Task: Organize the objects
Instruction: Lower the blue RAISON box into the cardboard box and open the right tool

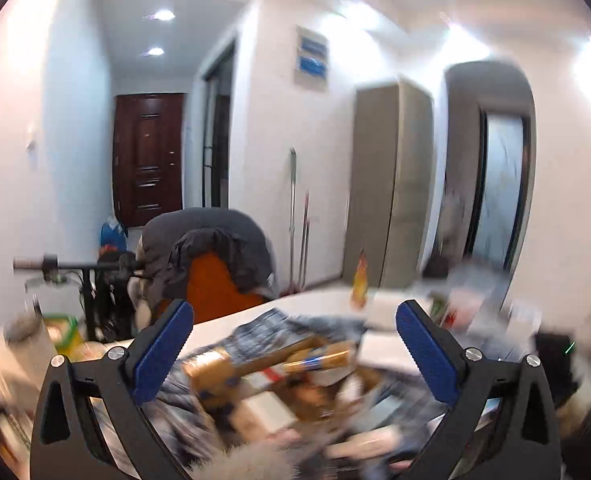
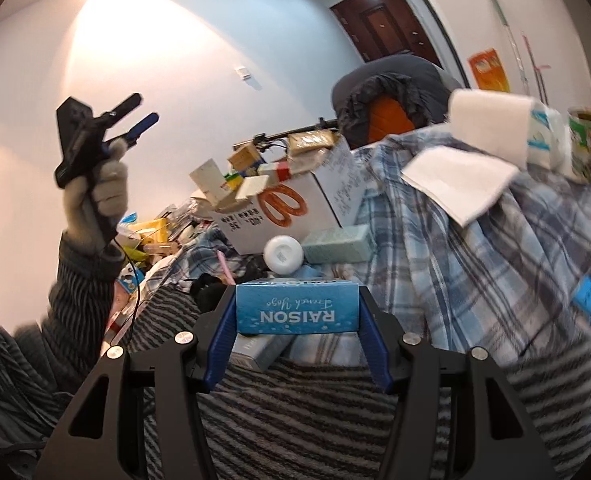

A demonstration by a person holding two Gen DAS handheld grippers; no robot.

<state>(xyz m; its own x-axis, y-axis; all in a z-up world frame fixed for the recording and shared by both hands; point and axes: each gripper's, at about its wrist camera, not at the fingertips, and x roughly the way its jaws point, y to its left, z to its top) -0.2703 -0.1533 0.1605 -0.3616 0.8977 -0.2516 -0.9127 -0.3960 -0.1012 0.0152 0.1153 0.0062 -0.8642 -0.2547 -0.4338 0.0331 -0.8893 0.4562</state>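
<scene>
My right gripper point(image 2: 295, 312) is shut on a blue box printed RAISON point(image 2: 295, 311), held between both blue pads just above a striped cloth point(image 2: 315, 420). My left gripper point(image 1: 295, 320) is open and empty, raised above a cardboard box point(image 1: 279, 384) of blurred packets. The left gripper also shows in the right wrist view point(image 2: 145, 110), held high in a gloved hand at the left, jaws apart. A white cardboard box point(image 2: 295, 208) with orange scissors point(image 2: 283, 204) on its side stands behind the blue box.
A plaid shirt point(image 2: 475, 264) drapes over the pile at right, with a white tissue pack point(image 2: 491, 128) and folded tissue on top. A white round jar point(image 2: 283, 254) and pale green box point(image 2: 339, 244) lie by the white box. A jacket-covered orange chair point(image 1: 211, 264) stands behind the table.
</scene>
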